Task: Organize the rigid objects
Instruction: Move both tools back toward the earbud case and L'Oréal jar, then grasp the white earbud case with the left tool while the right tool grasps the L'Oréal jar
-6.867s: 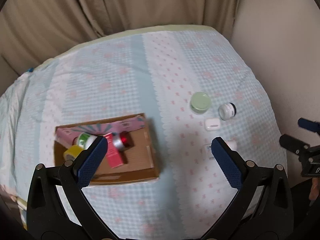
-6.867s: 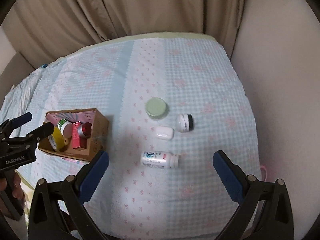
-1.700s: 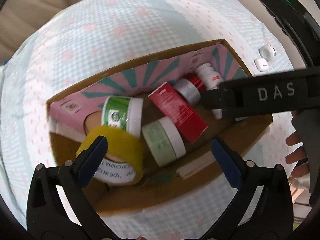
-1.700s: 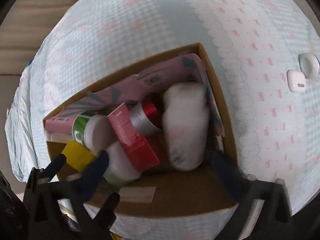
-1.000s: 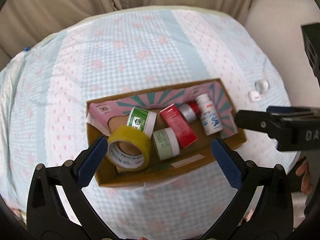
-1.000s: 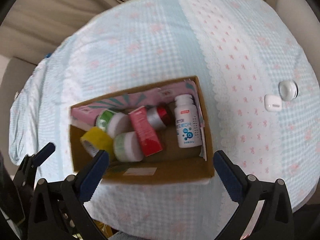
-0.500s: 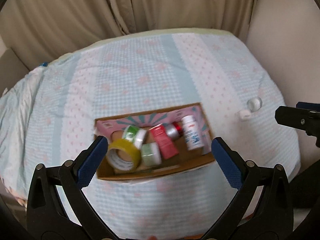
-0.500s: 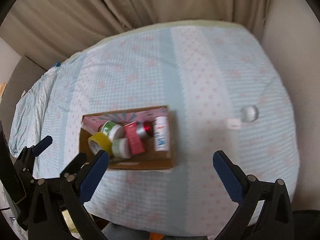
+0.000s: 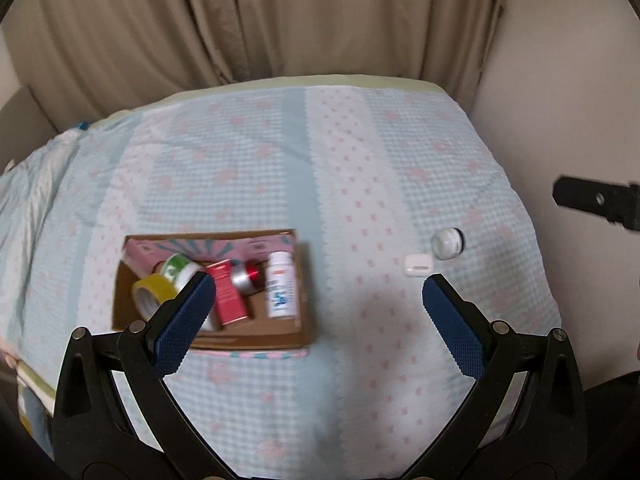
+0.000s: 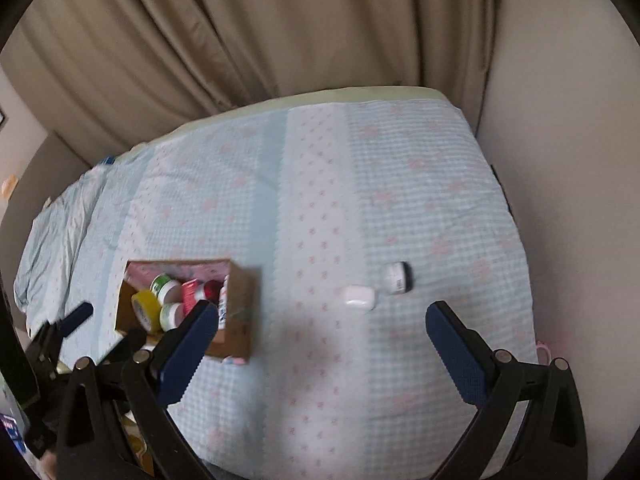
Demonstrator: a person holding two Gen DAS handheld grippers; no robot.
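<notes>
A cardboard box (image 9: 298,276) sits on the blue checked bedspread, left of centre; it also shows in the right wrist view (image 10: 240,300). It holds a yellow tape roll (image 9: 150,294), a green-labelled jar (image 9: 180,268), a red box (image 9: 228,298), a silver-red can (image 9: 245,276) and a white bottle (image 9: 282,290). A small white jar (image 9: 447,242) and a white earbud case (image 9: 417,266) lie on the bed to the right; both also show in the right wrist view, the jar (image 10: 397,277) and the case (image 10: 359,297). My left gripper (image 9: 316,320) and right gripper (image 10: 322,336) are open, empty, held above the bed.
Beige curtains (image 9: 260,24) hang behind the bed. A pale wall (image 10: 560,160) runs along the bed's right edge. The bedspread (image 9: 340,380) near me lies flat. The other gripper's black tip (image 9: 596,204) shows at the right of the left wrist view.
Both grippers have pulled back and up from the box, so the bed looks smaller. The white bottle now lies in the box; both stay open.
</notes>
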